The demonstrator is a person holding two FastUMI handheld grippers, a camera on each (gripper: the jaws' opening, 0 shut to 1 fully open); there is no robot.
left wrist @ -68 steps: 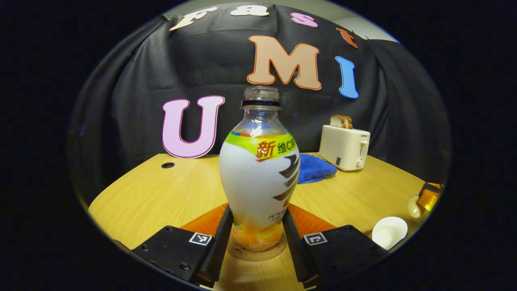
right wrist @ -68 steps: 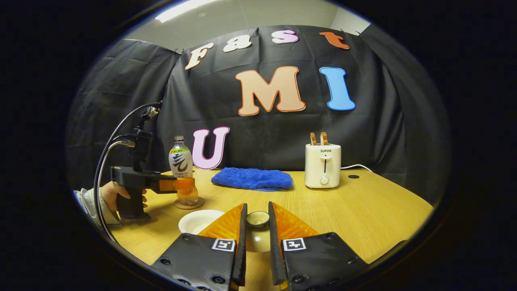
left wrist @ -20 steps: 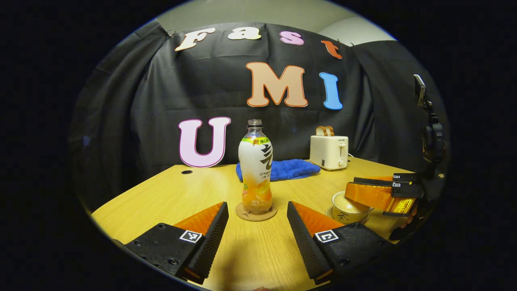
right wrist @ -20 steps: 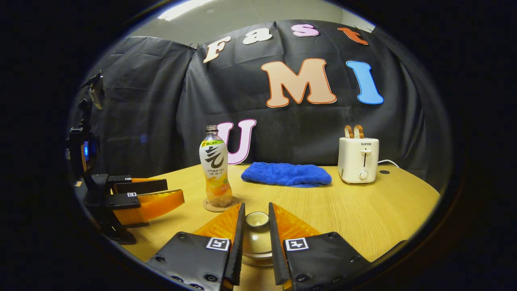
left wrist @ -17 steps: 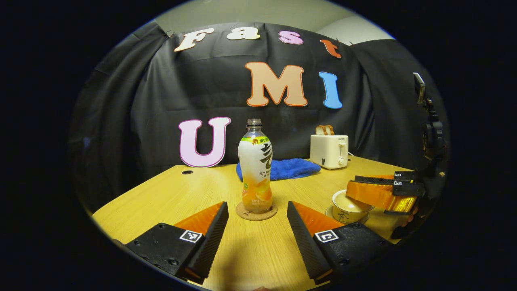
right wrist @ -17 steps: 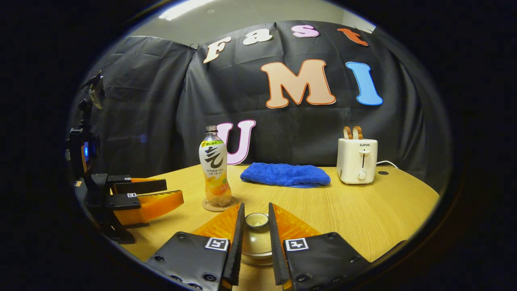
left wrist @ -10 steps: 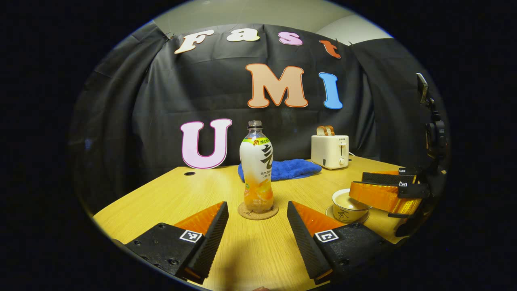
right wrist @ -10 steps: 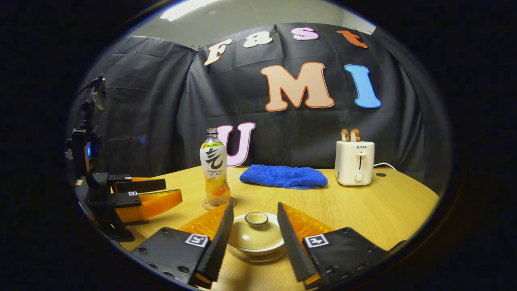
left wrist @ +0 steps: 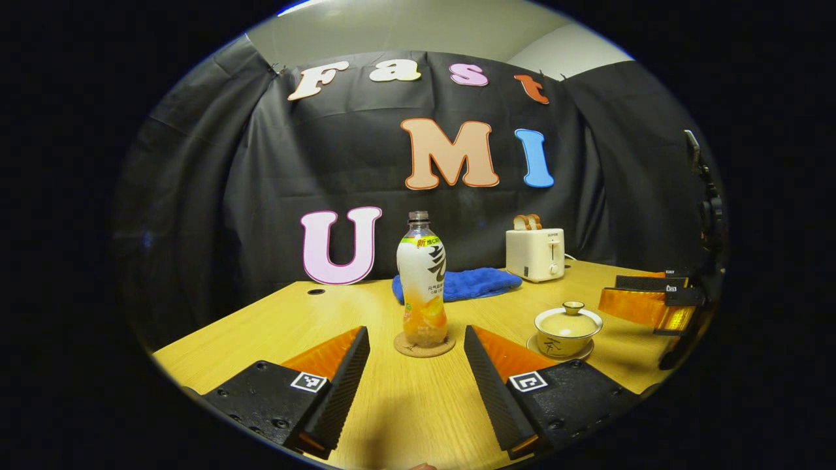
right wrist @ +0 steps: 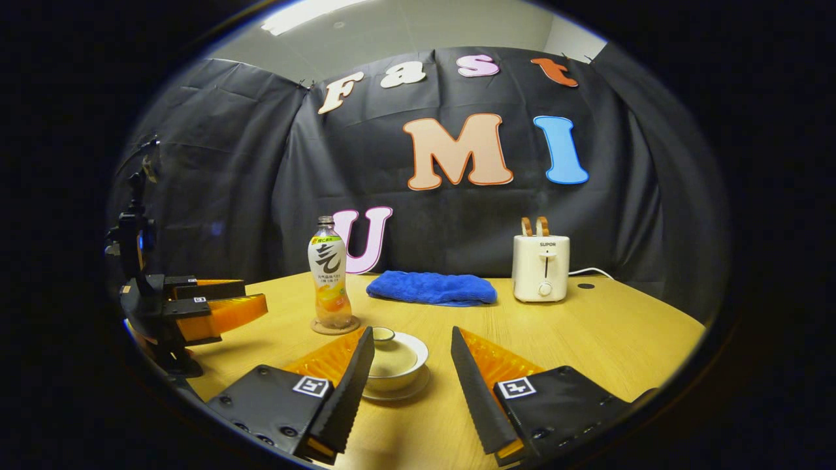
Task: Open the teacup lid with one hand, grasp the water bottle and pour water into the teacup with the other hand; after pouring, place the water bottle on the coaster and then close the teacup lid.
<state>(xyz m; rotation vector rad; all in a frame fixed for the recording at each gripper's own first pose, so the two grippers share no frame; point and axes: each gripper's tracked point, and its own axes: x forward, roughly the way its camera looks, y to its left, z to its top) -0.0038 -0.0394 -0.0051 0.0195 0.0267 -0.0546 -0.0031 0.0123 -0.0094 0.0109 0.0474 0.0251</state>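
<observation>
table [left wrist: 274, 326]: matt wood grain, you see
water bottle [left wrist: 422, 281]: clear glossy plastic
teacup [left wrist: 565, 329]: glazed, likely ceramic
towel [right wrist: 431, 288]: fuzzy blue cloth
coaster [left wrist: 424, 346]: cork-like

Black cloth wall [right wrist: 228, 163] behind a wooden table [right wrist: 588, 333]; pale ceiling [right wrist: 418, 26] with a light strip [right wrist: 313, 10]

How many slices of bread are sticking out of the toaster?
2. Both stand side by side in the slots on top of the white toaster at the back of the table, right of the blue towel: one slice left, the other right.
</observation>
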